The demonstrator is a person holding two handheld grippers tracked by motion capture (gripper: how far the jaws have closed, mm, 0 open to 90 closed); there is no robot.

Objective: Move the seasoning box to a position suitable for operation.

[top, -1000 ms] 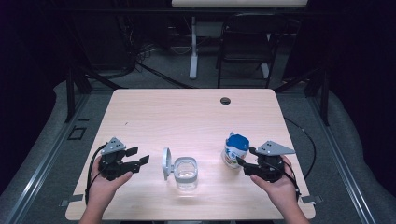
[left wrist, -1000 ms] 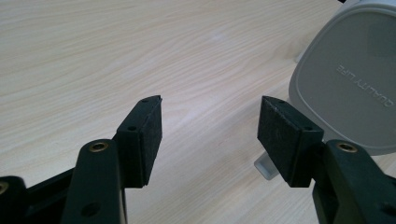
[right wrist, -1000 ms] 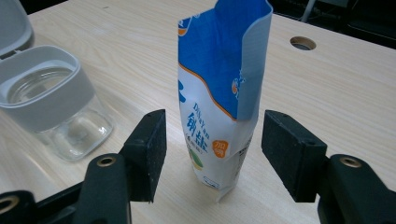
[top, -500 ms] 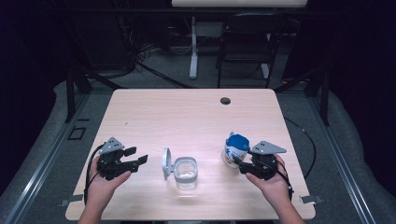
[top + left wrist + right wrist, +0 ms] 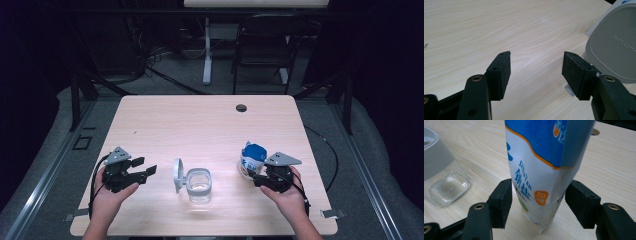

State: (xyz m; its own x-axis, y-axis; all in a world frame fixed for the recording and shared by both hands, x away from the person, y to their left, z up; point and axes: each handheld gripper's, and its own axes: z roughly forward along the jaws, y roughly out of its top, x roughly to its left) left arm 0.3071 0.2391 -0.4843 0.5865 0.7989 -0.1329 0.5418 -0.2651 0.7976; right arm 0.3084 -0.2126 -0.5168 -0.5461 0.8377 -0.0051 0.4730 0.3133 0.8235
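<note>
The pale wooden surface carries everything, with a small dark round hole far ahead of both tools. The person's right hand holds the right tool, and the left hand holds the left tool. Just ahead of the right tool stands a blue and white salt bag, upright on the surface; in the right gripper view the bag's lower part sits between the two black jaws, which are spread apart on either side of it with a small gap at each pad, so the tool is released and not yet squeezing. To that tool's left stands a clear glass jar, whose grey hinged lid is flipped open and stands on edge. The left tool is also released, its jaws wide apart over bare wood; the grey lid lies just ahead and to its right.
</note>
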